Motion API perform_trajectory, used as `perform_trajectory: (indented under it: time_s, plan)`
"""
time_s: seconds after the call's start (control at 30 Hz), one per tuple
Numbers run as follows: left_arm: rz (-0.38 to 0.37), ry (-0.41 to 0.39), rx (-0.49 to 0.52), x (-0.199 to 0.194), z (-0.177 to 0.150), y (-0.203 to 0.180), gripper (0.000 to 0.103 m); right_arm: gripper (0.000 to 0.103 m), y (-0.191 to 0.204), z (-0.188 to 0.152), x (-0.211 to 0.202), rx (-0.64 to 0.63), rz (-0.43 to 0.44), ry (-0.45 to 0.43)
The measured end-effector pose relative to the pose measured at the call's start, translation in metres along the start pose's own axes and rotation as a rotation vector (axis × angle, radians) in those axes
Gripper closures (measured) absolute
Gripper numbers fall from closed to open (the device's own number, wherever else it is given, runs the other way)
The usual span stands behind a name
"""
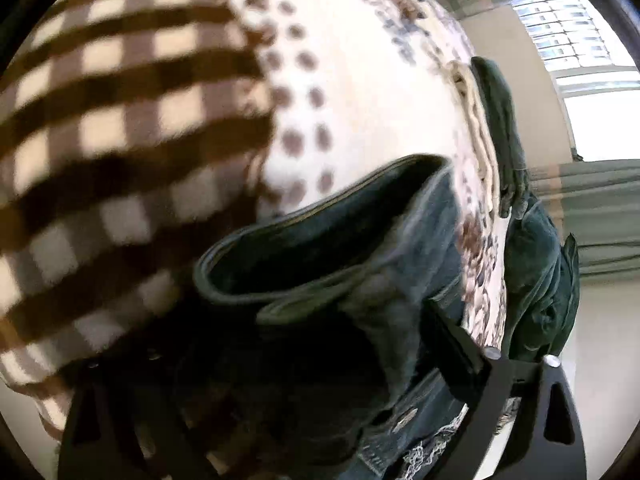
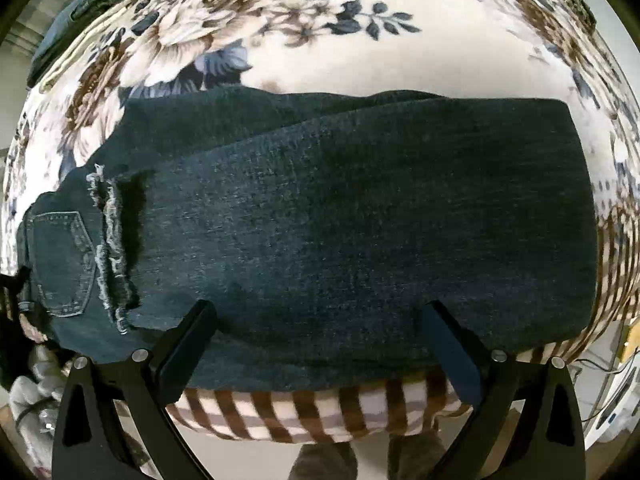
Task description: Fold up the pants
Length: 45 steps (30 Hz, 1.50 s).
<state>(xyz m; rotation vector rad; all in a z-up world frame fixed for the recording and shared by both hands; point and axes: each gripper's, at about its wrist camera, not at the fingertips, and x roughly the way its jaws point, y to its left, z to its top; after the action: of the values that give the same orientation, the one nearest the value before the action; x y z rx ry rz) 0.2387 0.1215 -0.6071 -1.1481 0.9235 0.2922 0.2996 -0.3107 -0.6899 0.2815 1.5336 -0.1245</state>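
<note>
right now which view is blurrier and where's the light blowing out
Left wrist view: motion-smeared throughout, the jeans soft-edged, the window blown to white, the near fingers lost in shadow. Right wrist view: sharper, denim weave and frayed rip crisp, evenly lit, with strong fisheye bulge on the blanket.

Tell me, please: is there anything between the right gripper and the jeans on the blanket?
Nothing visible. The right gripper points down at the jeans with its jaws apart, and only dark denim shows between its fingers. The jeans lie folded on the blanket; no other item covers them there.
</note>
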Motion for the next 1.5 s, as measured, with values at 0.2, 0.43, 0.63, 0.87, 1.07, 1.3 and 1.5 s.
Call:
perform_trajectory:
  time_s: [0.2,0.43,0.63,0.87,1.07,1.3,1.5]
  plan:
    - [-0.033,-0.072,0.178,-0.035,-0.008,-0.033,0.075,0.0,0.001,0.002,-0.004,-0.061,-0.179,-0.085]
    - [-0.006,-0.109,0.706,-0.088,-0.087,-0.167,0.077,0.0,-0.046,0.004,-0.024,0.014,-0.099,-0.127]
    - [-0.003,-0.053,0.974,-0.099,-0.195,-0.247,0.078,0.0,-0.117,0.009,-0.065,0.062,-0.137,-0.199]
    - [0.028,0.067,1.154,-0.06,-0.323,-0.284,0.079,0.003,-0.234,0.012,-0.095,0.163,-0.094,-0.22]
    - [0.068,0.183,1.232,-0.021,-0.41,-0.291,0.079,0.01,-0.319,0.01,-0.089,0.252,-0.08,-0.182]
    - [0.179,0.29,1.329,0.031,-0.478,-0.275,0.079,0.01,-0.377,-0.001,-0.071,0.327,-0.024,-0.135]
    - [0.298,0.287,1.394,0.047,-0.494,-0.279,0.076,0.01,-0.388,0.002,-0.06,0.321,0.05,-0.119]
